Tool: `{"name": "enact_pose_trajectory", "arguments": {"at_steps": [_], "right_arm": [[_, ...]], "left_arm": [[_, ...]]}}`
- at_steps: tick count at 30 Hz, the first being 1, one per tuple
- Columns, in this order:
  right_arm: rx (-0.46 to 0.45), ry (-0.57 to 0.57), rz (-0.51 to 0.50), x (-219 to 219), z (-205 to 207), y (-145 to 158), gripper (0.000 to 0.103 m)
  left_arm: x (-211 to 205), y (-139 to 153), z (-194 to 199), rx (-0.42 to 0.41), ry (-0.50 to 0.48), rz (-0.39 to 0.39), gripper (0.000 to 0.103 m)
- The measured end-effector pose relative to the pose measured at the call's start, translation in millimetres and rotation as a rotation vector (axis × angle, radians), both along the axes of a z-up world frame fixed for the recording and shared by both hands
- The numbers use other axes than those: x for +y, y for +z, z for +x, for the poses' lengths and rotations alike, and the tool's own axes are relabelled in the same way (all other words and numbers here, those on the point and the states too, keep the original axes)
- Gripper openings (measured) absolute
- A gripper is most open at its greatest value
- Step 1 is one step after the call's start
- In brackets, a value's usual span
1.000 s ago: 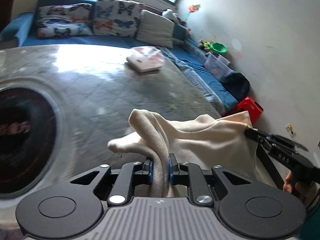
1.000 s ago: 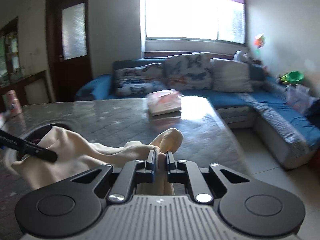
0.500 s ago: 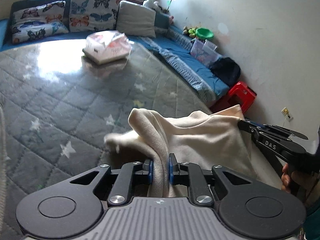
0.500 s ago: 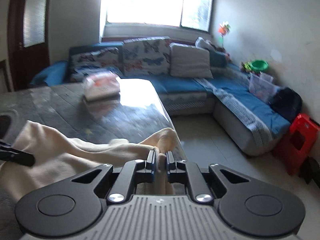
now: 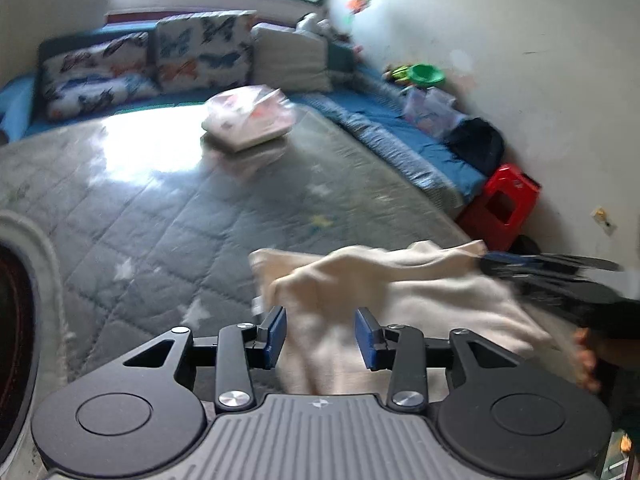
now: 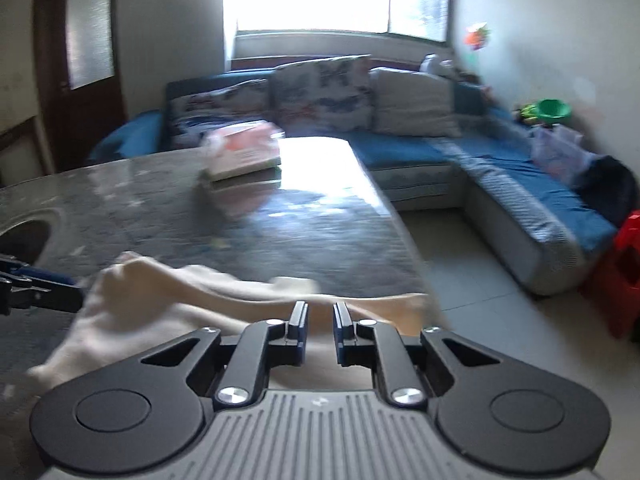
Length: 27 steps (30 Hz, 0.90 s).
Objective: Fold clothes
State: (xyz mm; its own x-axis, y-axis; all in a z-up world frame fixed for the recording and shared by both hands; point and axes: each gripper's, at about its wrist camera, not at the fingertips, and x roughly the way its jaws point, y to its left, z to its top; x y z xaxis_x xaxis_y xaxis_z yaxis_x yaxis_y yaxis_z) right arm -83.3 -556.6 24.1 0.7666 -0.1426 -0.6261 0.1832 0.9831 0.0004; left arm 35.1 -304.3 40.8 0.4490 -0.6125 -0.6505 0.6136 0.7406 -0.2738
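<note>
1. A living room with pale plastered walls; the work surface is a grey table (image 5: 168,216) covered in a quilted, diamond-stitched pattern with small stars, glossy enough to mirror the window glare.
2. Nearest in the left wrist view, the left gripper (image 5: 320,332) stands with its blue-padded jaws spread wide, gripping nothing; soft cream fabric lies between and under them.
3. The cream garment (image 5: 384,292), thick and fleecy, lies rumpled at the near right part of the table, with rounded folds and a blunt corner pointing left.
4. In the right wrist view the right gripper (image 6: 320,328) has its jaws parted by a narrow gap, nothing pinched; the same cloth (image 6: 168,300) spreads below and to its left, reaching the table's near right edge.
5. A person's hand (image 5: 586,360) shows blurred at the right of the left view, beside the cloth.
6. At the far left a dark round recess with a pale rim (image 5: 24,320) is set into the table.
7. Farther along the table sits a flat pink-and-white packet (image 5: 248,120) in crinkled clear plastic.
8. Beyond it runs a blue L-shaped sofa (image 6: 512,184) carrying butterfly-print cushions (image 5: 132,68) and a plain grey one.
9. A red plastic stool (image 5: 504,204) stands by the wall, a green bowl (image 6: 554,110) farther back.
</note>
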Motion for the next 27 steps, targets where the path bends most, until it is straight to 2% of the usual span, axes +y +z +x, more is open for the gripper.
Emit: {"name": "enact_pose_trajectory", "arguments": {"at_steps": [2,8,11,15,20,27], "right_arm": [[0.016,0.019,0.008,7,13,-5,0.012],[0.052,0.000,0.033,12,36,-23,0.015],[0.043,0.003,0.011,18,36,-21,0.016],[0.021,0.083,0.008,33,35,-10,0.024],[0.047,0.191,0.013,59,55,-10,0.024],[0.063,0.221,-0.038,78,75,-18,0.025]], "left_arm": [[-6,2,-9,-0.013,-0.042,-0.007,0.037],[-24,-15,-19,0.035,-0.125,0.008,0.037],[-24,-23,-18,0.045,-0.122,0.017,0.037],[-17,-22,-19,0.044,-0.122,0.000,0.037],[-12,-23,-18,0.053,-0.117,-0.007,0.039],[-6,-24,-18,0.066,-0.113,-0.025,0.039]]}}
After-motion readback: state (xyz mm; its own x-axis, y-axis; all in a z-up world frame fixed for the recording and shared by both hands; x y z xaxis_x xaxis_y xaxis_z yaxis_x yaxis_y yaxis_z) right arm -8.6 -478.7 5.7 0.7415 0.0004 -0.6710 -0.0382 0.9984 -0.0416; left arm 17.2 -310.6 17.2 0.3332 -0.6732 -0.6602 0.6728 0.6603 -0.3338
